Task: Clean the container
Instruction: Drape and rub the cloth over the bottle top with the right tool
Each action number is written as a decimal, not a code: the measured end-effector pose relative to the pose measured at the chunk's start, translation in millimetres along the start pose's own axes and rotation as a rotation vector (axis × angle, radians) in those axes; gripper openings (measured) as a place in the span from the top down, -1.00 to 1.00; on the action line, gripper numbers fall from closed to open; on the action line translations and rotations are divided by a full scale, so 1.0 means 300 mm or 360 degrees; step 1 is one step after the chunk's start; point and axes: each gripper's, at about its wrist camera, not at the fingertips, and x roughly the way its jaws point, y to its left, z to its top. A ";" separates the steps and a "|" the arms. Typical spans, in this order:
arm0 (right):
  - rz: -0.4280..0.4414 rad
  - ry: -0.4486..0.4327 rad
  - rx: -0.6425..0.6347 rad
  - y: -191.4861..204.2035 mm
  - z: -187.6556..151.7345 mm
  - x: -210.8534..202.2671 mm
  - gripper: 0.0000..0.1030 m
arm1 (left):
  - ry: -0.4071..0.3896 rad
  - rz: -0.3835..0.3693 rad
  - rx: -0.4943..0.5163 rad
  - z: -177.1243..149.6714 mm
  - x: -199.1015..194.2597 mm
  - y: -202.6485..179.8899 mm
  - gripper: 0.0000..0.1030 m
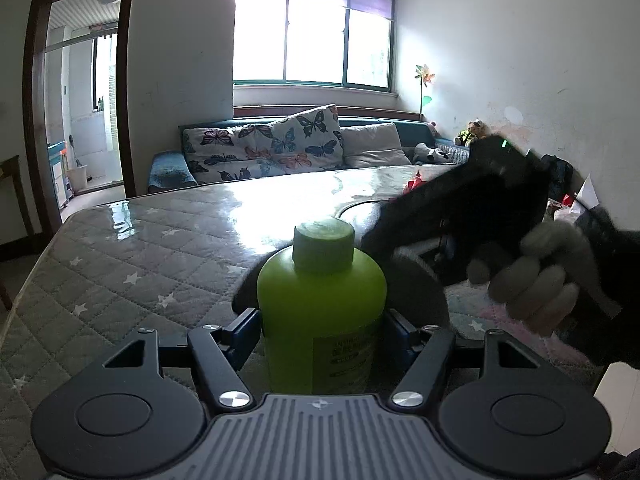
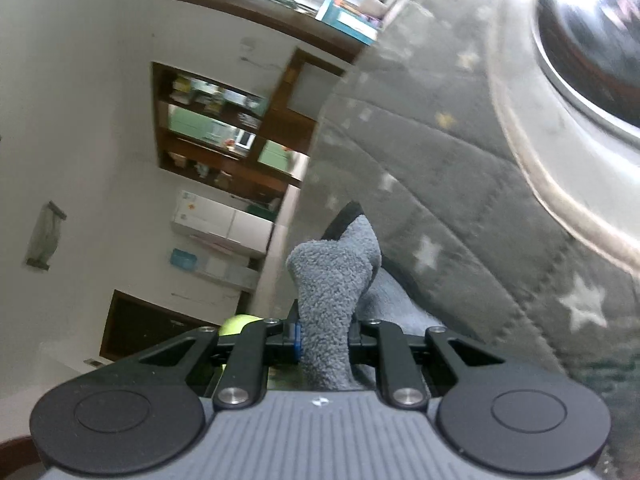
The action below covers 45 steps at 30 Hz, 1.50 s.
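Left gripper [image 1: 320, 332] clamps green bottle [image 1: 320, 304]; right gripper [image 2: 324, 334] pinches grey cloth [image 2: 332, 280]. Bowl [image 2: 580, 72] blurry, probably unsteadied, may slide when wiped.

The bottle [image 1: 320, 312] is bright green plastic with a paler green cap, upright, label facing the camera, pinched between the left tool's [image 1: 320, 334] blue pads; the cloth [image 2: 334, 300] is grey, fleecy, bunched, clamped in the right tool [image 2: 324, 338]; the container [image 2: 580, 52] is a shiny metal bowl resting on the star-patterned quilted table [image 2: 440, 184].
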 end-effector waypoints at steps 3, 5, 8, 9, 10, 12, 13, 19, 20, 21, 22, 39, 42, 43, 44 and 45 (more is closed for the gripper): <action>-0.0030 0.0017 0.0024 -0.033 -0.009 0.004 0.70 | 0.0009 0.0006 -0.0001 0.006 0.002 0.005 -0.35; -0.0039 0.0032 0.0008 -0.032 -0.021 -0.010 0.71 | 0.0016 0.0010 -0.0002 0.010 0.002 0.008 -0.35; -0.0066 0.0070 -0.0045 -0.021 -0.046 -0.023 0.70 | 0.0021 0.0014 -0.0007 0.012 -0.002 0.014 -0.36; -0.0072 0.0082 -0.0058 -0.017 -0.057 -0.027 0.70 | 0.0023 0.0016 -0.0009 0.012 -0.005 0.017 -0.36; -0.0074 0.0092 -0.0073 -0.011 -0.069 -0.030 0.70 | 0.0024 0.0021 -0.0008 0.011 -0.008 0.019 -0.36; -0.0077 0.0102 -0.0092 0.001 -0.091 -0.037 0.70 | 0.0026 0.0027 0.0001 0.009 -0.016 0.023 -0.36; -0.0078 0.0100 -0.0101 0.008 -0.099 -0.041 0.70 | 0.0028 0.0028 0.0005 0.008 -0.019 0.025 -0.36; 0.0047 -0.0015 -0.0143 0.072 -0.086 -0.097 0.71 | 0.0033 0.0037 0.0021 0.009 -0.019 0.018 -0.36; 0.0087 -0.0040 -0.0161 0.093 -0.078 -0.110 0.71 | 0.0032 0.0036 0.0020 0.008 -0.016 0.019 -0.36; 0.0115 -0.0055 -0.0178 0.111 -0.073 -0.118 0.71 | 0.0031 0.0035 0.0018 0.007 -0.015 0.020 -0.36; 0.0154 -0.0070 -0.0207 0.136 -0.063 -0.128 0.71 | 0.0030 0.0034 0.0017 0.006 -0.015 0.021 -0.36; 0.0270 -0.0063 -0.0144 0.162 0.016 0.005 0.71 | 0.0020 0.0035 0.0010 -0.003 -0.017 0.031 -0.36; 0.0223 -0.0069 -0.0115 0.132 0.034 0.026 0.70 | 0.0020 0.0036 0.0015 -0.007 -0.023 0.022 -0.36; 0.0206 -0.0066 -0.0114 0.127 0.039 0.037 0.70 | 0.0021 0.0036 0.0017 -0.009 -0.025 0.020 -0.36; 0.0186 -0.0063 -0.0113 0.122 0.043 0.048 0.70 | 0.0021 0.0036 0.0018 -0.009 -0.025 0.021 -0.36; 0.0168 -0.0058 -0.0114 0.117 0.047 0.058 0.70 | 0.0022 0.0035 0.0019 -0.009 -0.025 0.023 -0.36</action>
